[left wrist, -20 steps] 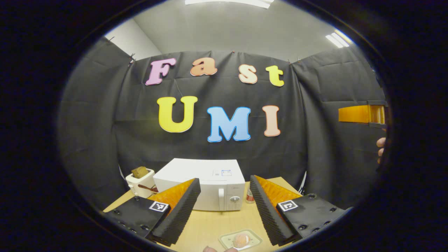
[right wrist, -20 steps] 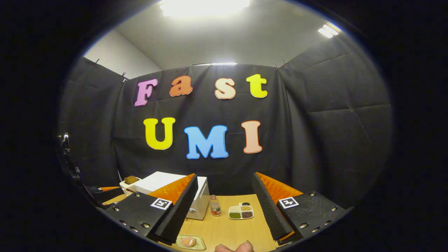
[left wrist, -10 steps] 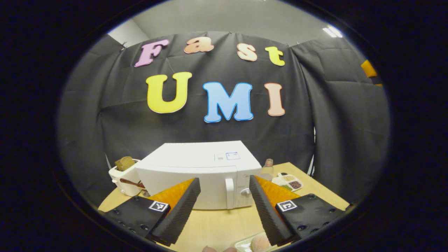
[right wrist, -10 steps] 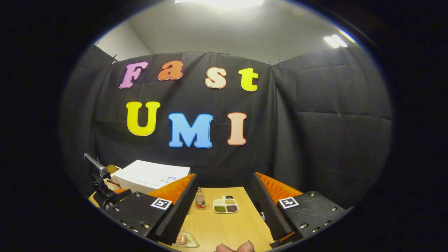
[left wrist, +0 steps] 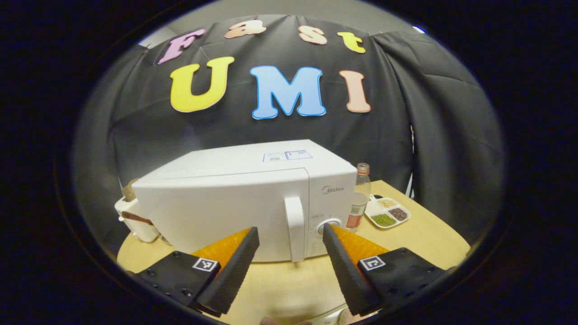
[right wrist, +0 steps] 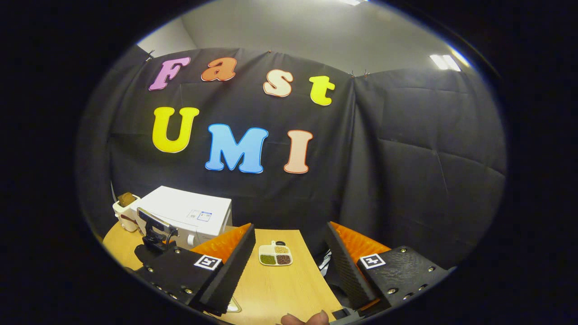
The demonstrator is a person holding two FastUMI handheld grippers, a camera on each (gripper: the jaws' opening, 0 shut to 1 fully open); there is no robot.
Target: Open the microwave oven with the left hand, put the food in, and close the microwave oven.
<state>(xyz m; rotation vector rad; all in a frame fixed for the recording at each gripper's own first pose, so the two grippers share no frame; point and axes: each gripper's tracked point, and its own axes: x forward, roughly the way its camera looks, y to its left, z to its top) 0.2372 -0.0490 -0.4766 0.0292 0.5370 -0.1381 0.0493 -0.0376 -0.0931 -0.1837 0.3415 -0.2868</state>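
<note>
The white microwave (left wrist: 226, 203) stands on the wooden table with its door closed and its vertical handle (left wrist: 294, 228) facing me. My left gripper (left wrist: 289, 231) is open, close in front of the door, with the handle seen between its fingers but not touched. In the right gripper view the microwave (right wrist: 189, 210) sits at the far left, with the left gripper's body (right wrist: 153, 232) in front of it. My right gripper (right wrist: 290, 227) is open and empty above the table. A corner of the food tray (right wrist: 233, 307) peeks out beside its left finger.
A small bottle (left wrist: 359, 194) and a divided dish of grains (left wrist: 387, 212) stand right of the microwave. A white toaster (left wrist: 133, 219) sits at its left. The table's right edge (right wrist: 316, 271) runs near the booth wall. A fingertip (right wrist: 307, 318) shows at the bottom.
My left gripper has moved in toward the microwave door, which now looks much larger. The right gripper has swung to the right, so the microwave slid to its far left.
</note>
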